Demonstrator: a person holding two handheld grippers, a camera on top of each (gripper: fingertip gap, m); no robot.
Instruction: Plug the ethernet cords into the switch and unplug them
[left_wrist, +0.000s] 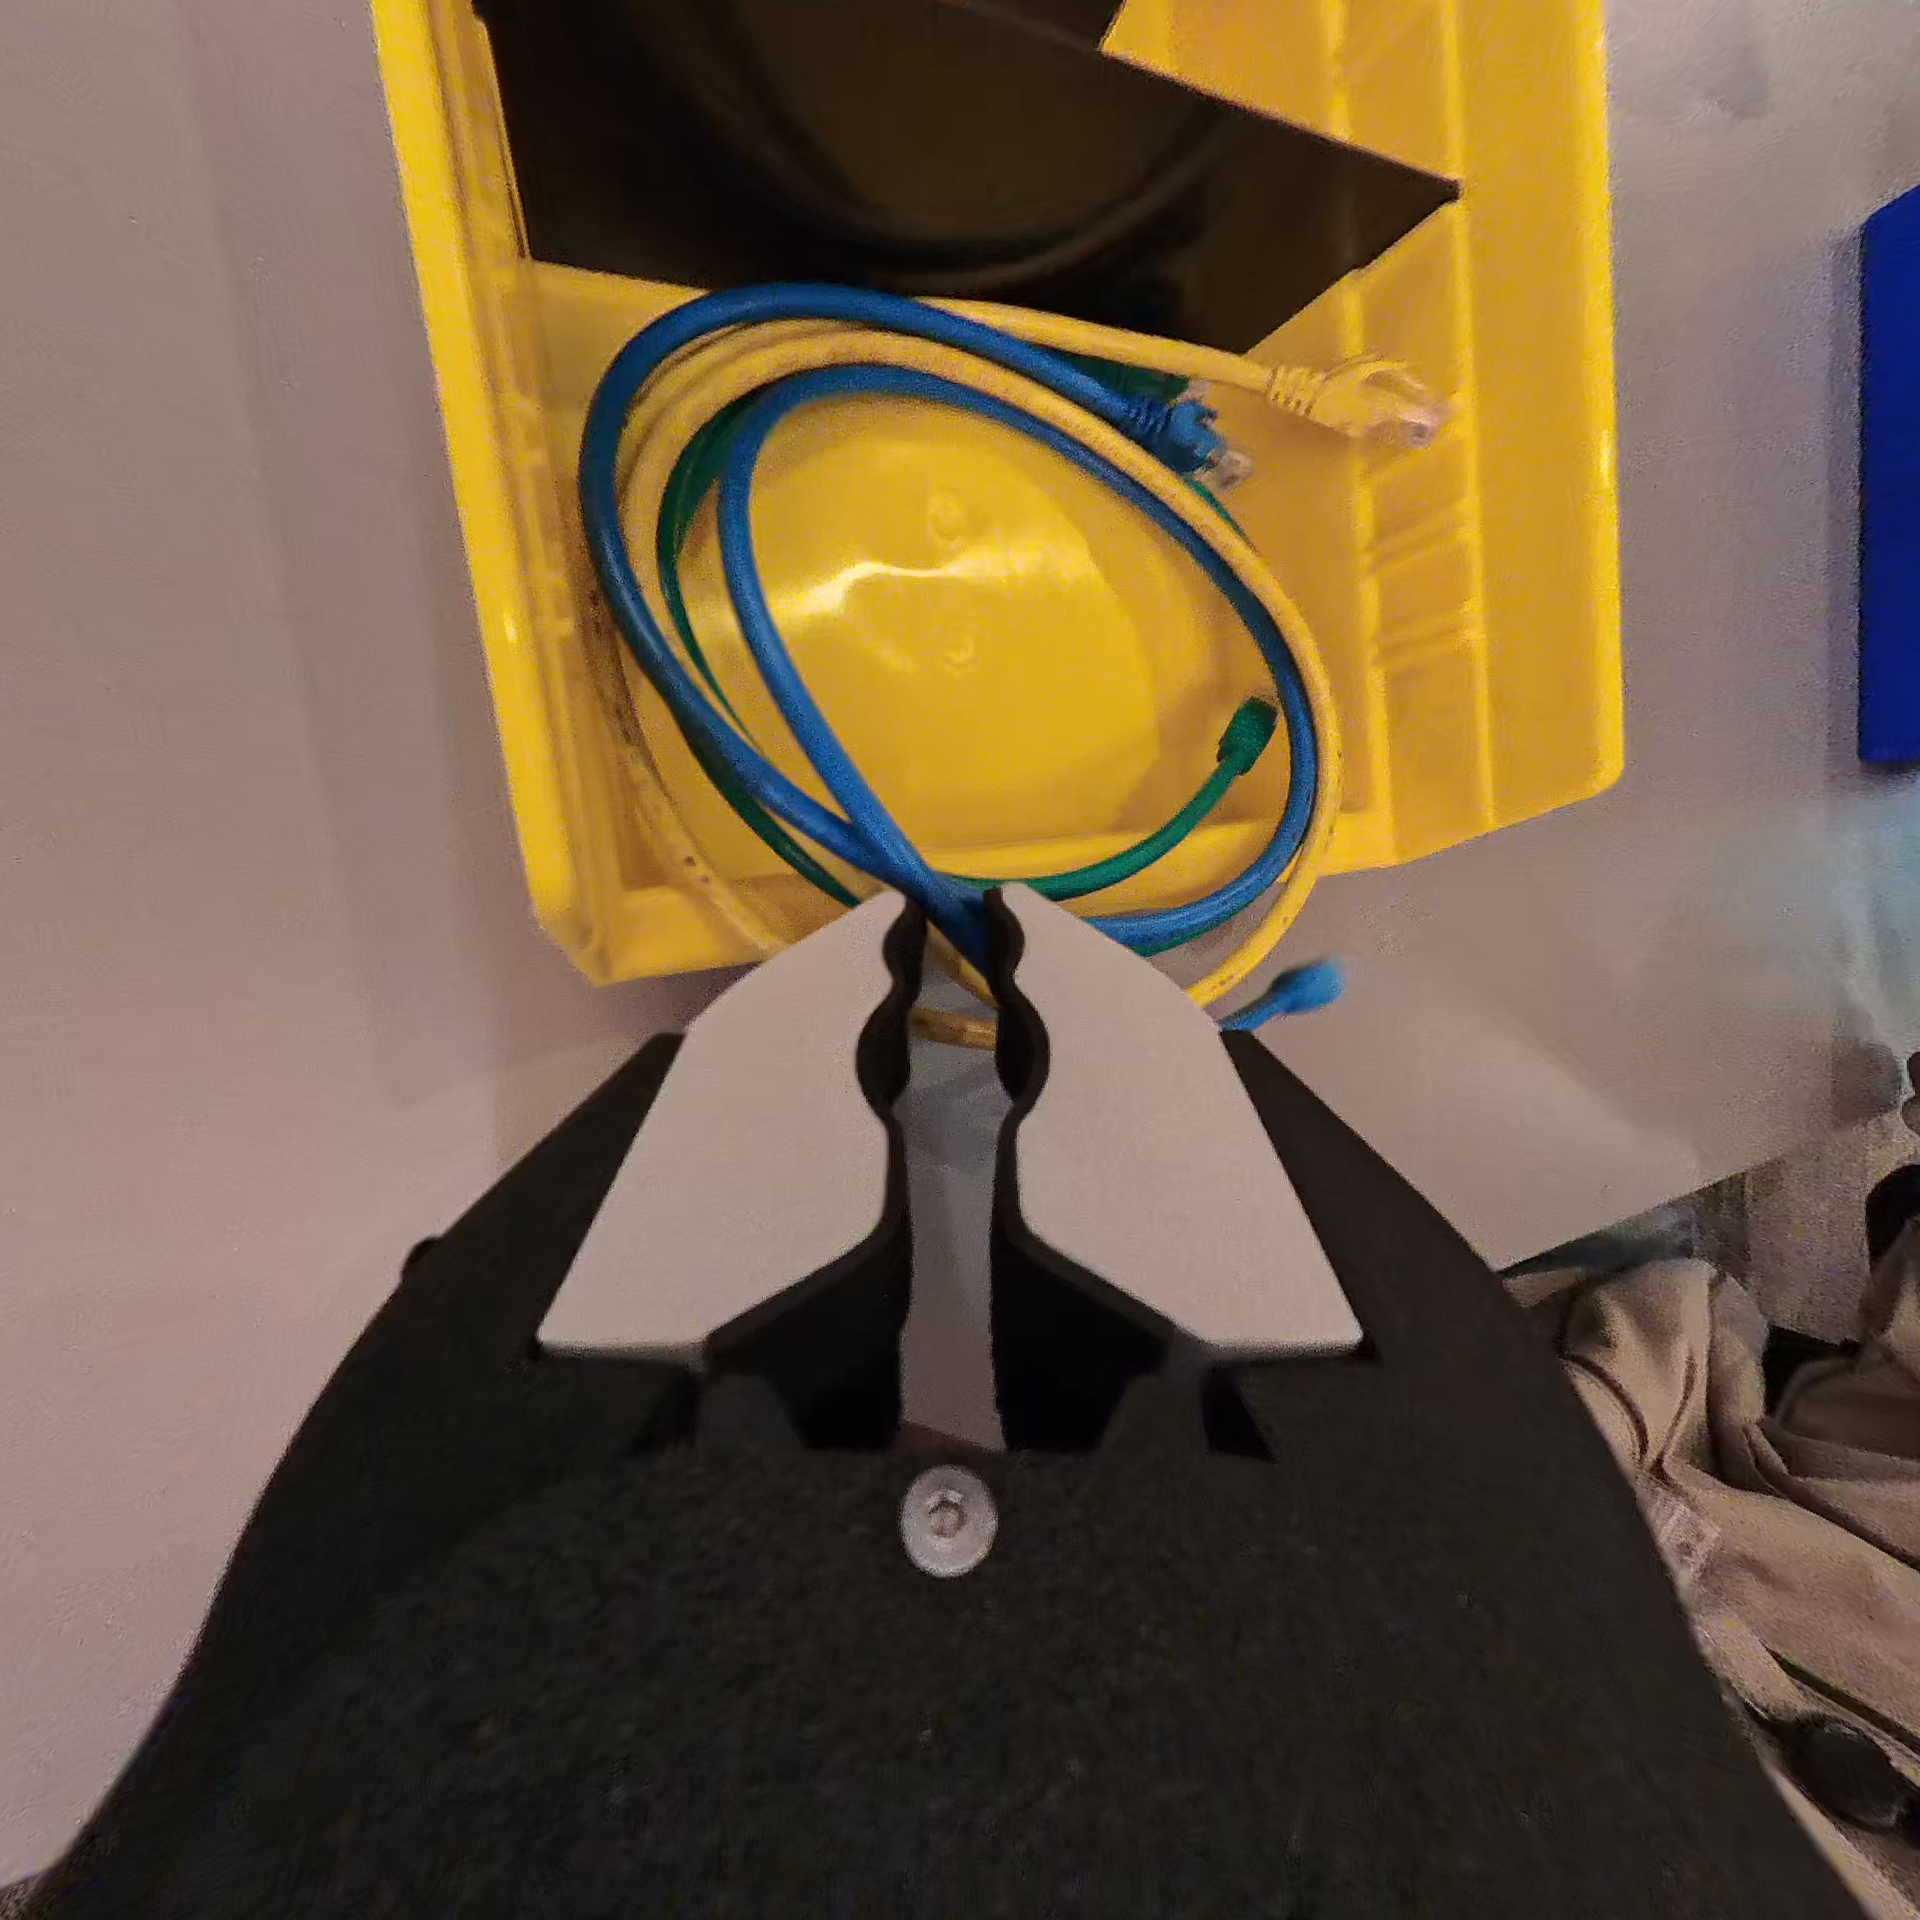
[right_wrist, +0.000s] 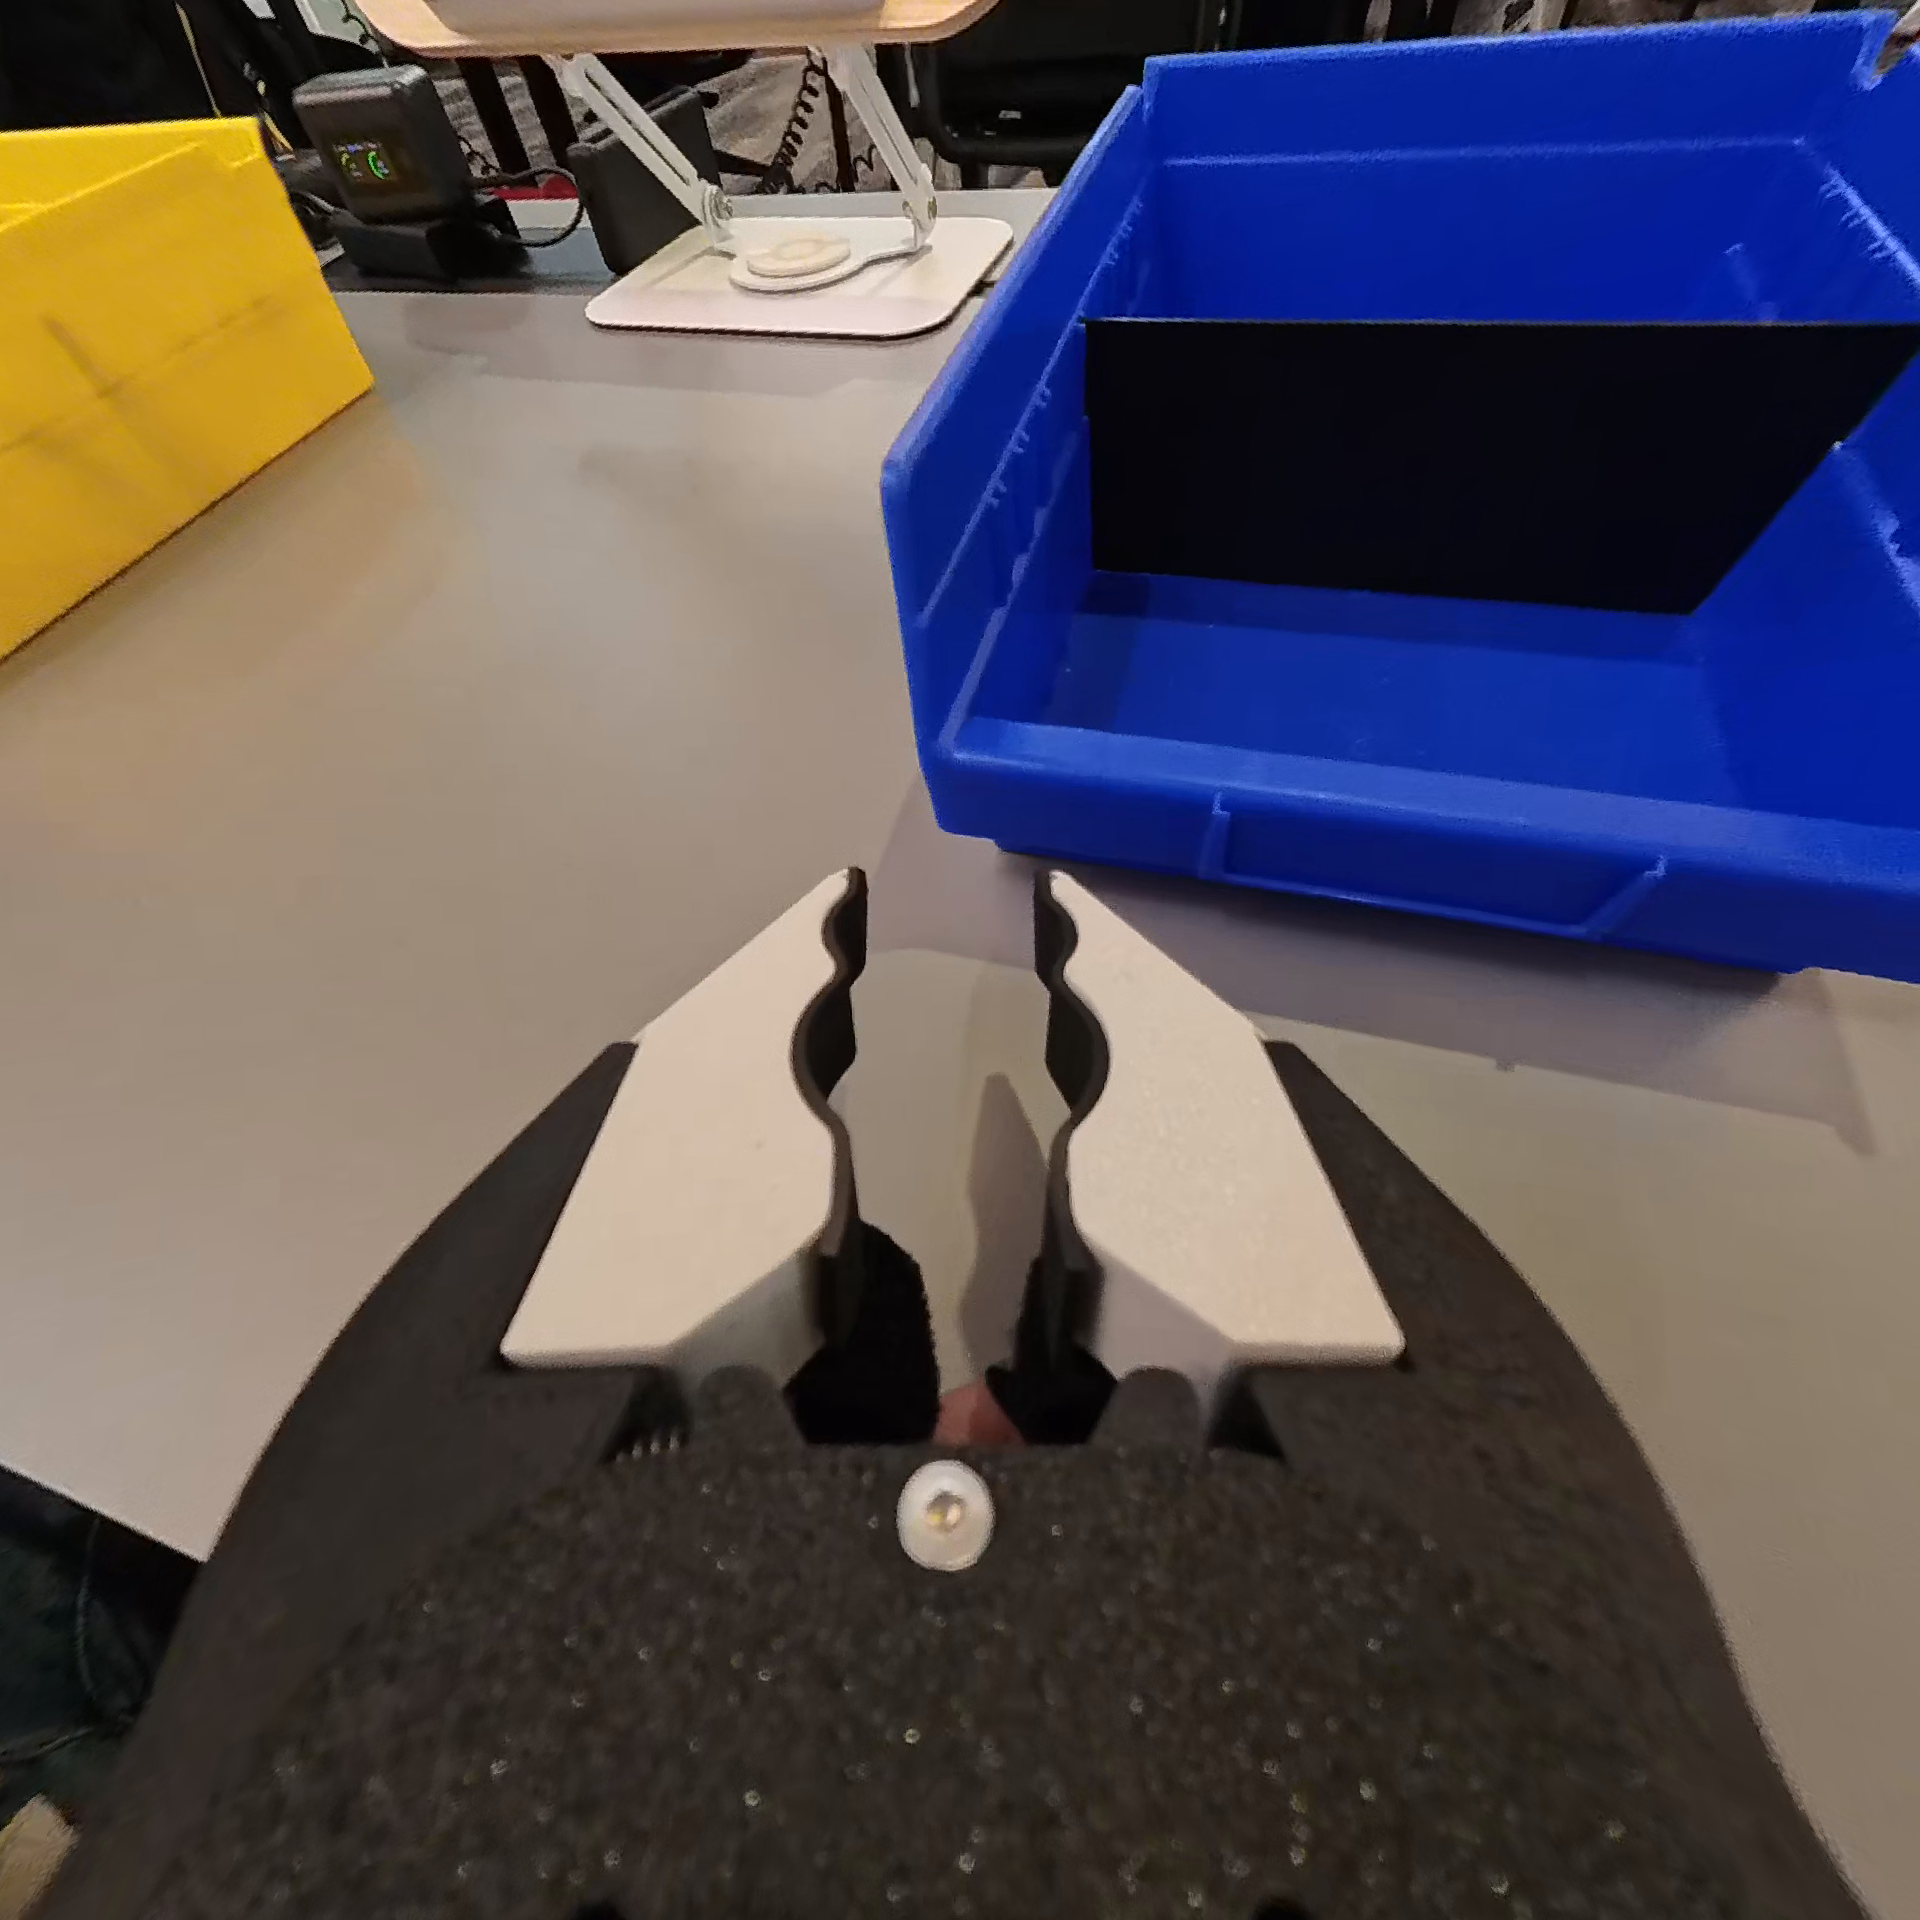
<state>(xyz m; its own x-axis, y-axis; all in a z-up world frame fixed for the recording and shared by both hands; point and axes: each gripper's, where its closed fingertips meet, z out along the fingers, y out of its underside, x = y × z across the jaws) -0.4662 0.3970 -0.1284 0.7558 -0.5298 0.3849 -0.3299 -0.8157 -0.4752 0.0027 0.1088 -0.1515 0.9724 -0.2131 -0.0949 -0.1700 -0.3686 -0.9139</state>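
Coiled blue (left_wrist: 603, 520), yellow (left_wrist: 1325, 727) and green (left_wrist: 1143, 852) ethernet cords lie in the front compartment of a yellow bin (left_wrist: 1507, 520). My left gripper (left_wrist: 954, 909) is at the bin's near edge, its jaws nearly closed around the blue cord with the yellow cord crossing just beneath. A blue plug (left_wrist: 1304, 987) hangs outside the bin to the right of the fingers. My right gripper (right_wrist: 949, 883) is open and empty, low over the grey table (right_wrist: 520, 727), just in front of a blue bin (right_wrist: 1351, 831). No switch is in view.
A black divider (left_wrist: 935, 156) crosses the yellow bin; the space behind it is dark. The blue bin holds a black divider (right_wrist: 1455, 468) and nothing else visible. The yellow bin (right_wrist: 156, 364) sits at far left, a white stand (right_wrist: 800, 281) behind. Crumpled cloth (left_wrist: 1714, 1507) lies off the table.
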